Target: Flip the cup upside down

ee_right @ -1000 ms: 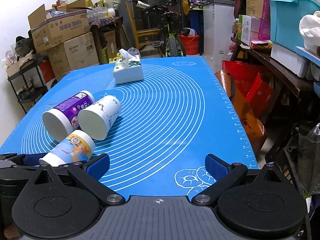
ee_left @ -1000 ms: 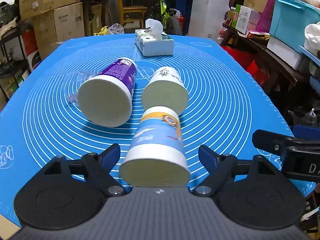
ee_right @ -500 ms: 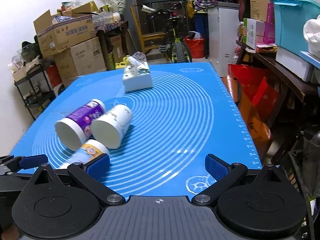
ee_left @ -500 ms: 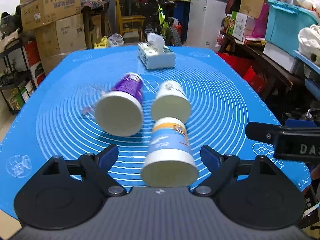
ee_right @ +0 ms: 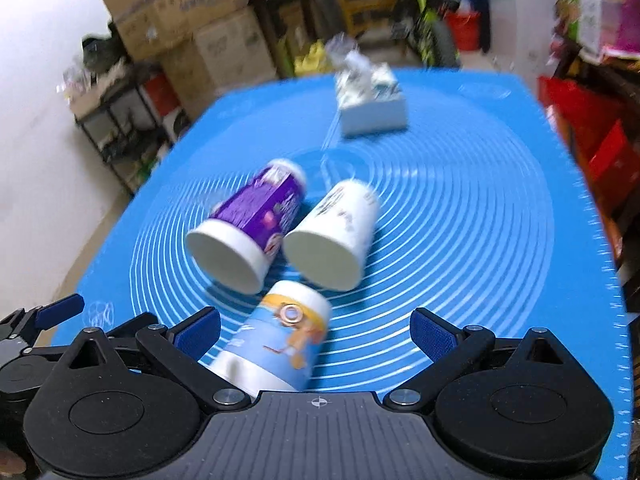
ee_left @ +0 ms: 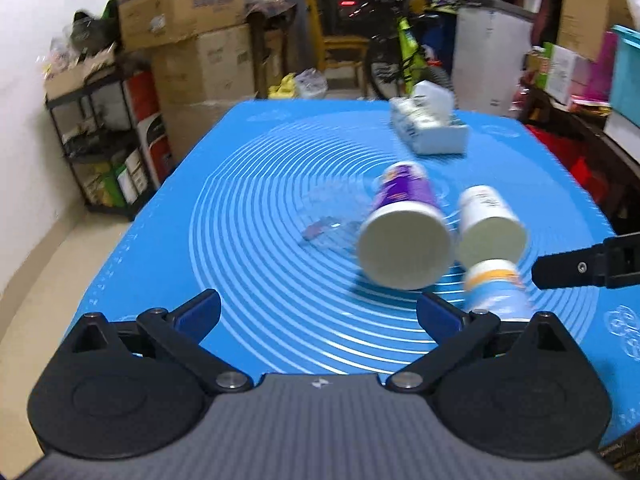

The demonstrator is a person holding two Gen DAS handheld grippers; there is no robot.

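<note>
While both tools gape, three cups (ee_right: pixel 280 350) lie sideways (blurred).

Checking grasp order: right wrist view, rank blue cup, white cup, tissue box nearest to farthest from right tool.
1. blue cup: on its side, between the open fingers of the right tool, left of centre.
2. white cup: lying beyond it, centre.
3. tissue box: far end of the mat.
</note>
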